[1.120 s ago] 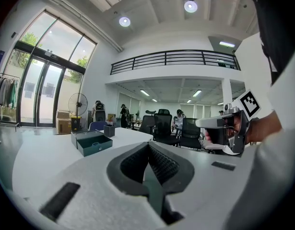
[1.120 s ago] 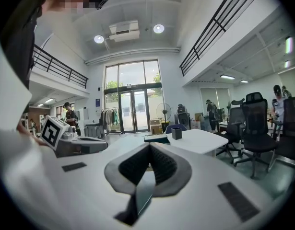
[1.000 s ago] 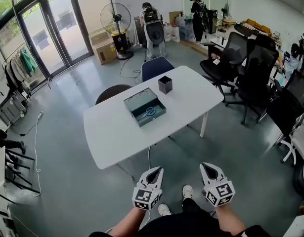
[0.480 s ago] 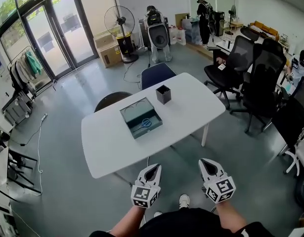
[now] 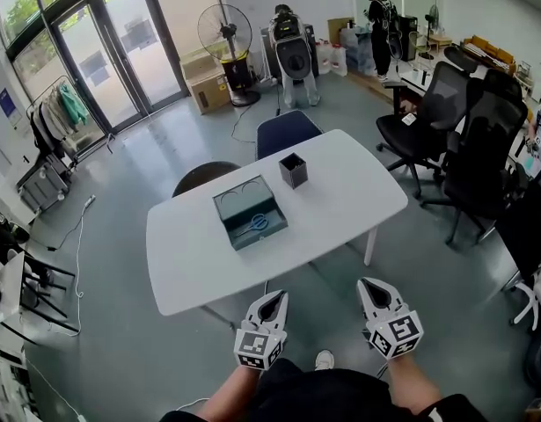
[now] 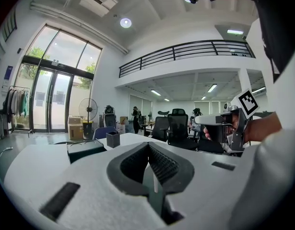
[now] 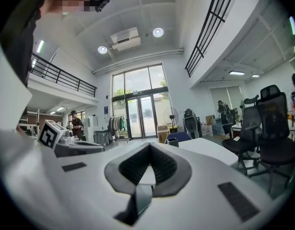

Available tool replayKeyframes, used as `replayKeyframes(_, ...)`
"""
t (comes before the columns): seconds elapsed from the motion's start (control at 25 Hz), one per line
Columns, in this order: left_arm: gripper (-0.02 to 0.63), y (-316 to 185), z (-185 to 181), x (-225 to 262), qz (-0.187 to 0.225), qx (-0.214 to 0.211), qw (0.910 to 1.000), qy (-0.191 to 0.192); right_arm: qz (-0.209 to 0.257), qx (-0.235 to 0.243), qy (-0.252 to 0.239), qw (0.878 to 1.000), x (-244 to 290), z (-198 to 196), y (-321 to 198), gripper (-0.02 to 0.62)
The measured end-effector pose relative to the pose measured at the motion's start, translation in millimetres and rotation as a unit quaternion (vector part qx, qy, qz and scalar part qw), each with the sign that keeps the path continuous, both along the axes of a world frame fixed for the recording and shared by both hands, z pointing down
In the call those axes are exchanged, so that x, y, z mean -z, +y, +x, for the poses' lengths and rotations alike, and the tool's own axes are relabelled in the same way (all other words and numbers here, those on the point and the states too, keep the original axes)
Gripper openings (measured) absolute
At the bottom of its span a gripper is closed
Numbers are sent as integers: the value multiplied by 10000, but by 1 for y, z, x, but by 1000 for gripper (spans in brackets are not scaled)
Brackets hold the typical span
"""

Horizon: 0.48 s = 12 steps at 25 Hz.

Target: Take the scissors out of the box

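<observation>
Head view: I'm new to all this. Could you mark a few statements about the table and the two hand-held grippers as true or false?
1. The scissors lie inside the box on the table. True.
2. The left gripper holds the scissors. False: its jaws are shut on nothing, and it is short of the table's near edge.
3. A black cup stands on the table, apart from the box. True.
4. The right gripper is open wide. False: its jaws are shut, with nothing between them.
5. A lid covers the box. False: it is open on top, and the scissors show inside.
</observation>
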State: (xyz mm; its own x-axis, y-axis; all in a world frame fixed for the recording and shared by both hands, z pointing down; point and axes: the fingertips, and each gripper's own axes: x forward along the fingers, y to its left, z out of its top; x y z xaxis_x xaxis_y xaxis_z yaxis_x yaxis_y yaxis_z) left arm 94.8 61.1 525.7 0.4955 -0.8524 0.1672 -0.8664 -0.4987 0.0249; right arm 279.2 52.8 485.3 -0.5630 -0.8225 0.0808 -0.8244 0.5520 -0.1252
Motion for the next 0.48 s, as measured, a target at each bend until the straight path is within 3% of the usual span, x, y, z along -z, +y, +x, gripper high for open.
replayKeyframes(0.48,8,-47,-22,-11,-97,367,9993,-6,-85,344,10,9994,-14,-24,-62,6)
